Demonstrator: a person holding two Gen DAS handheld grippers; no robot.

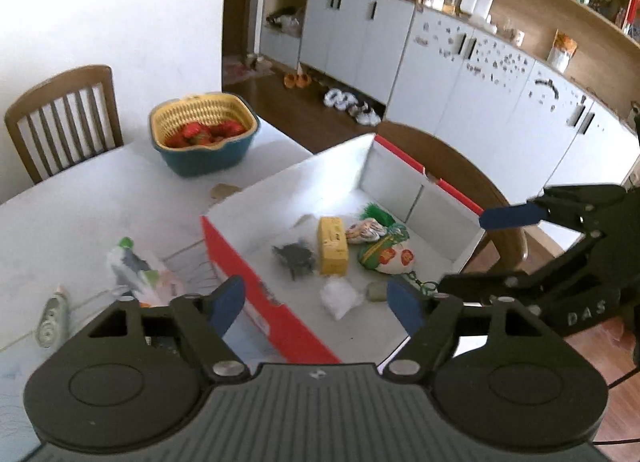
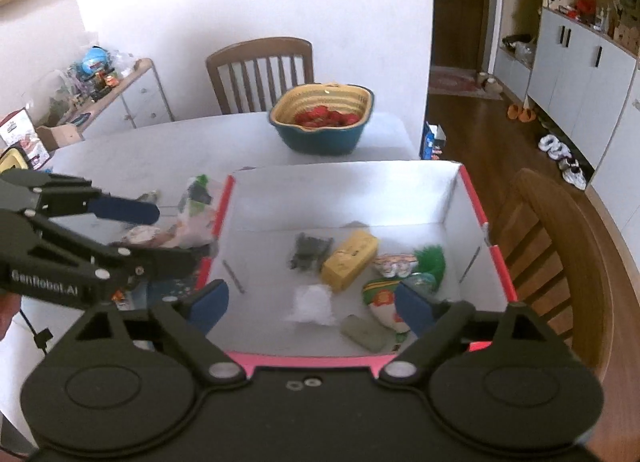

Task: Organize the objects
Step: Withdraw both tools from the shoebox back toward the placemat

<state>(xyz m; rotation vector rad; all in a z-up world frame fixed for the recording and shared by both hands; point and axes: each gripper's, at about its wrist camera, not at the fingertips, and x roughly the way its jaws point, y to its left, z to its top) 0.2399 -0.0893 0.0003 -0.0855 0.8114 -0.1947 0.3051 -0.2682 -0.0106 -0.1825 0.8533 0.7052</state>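
Note:
A red and white cardboard box (image 1: pixel 240 262) (image 2: pixel 340 197) stands open on the table. Inside lie a yellow carton (image 1: pixel 332 246) (image 2: pixel 350 260), a dark toy (image 1: pixel 296 256) (image 2: pixel 310 252), a white bag (image 1: pixel 340 296) (image 2: pixel 314 304), a green and white pouch (image 1: pixel 386 256) (image 2: pixel 380 294) and a grey-green block (image 2: pixel 366 332). My left gripper (image 1: pixel 316 304) hangs open over the box's left wall with nothing between its fingers. My right gripper (image 2: pixel 312 306) is open above the box's near edge, also holding nothing.
Plastic packets (image 1: pixel 132 266) (image 2: pixel 196 213) and a small tube (image 1: pixel 52 318) lie on the table left of the box. A teal basket of strawberries (image 1: pixel 204 133) (image 2: pixel 324 117) sits behind. Wooden chairs (image 2: pixel 260 69) (image 2: pixel 560 254) stand at the far and right sides.

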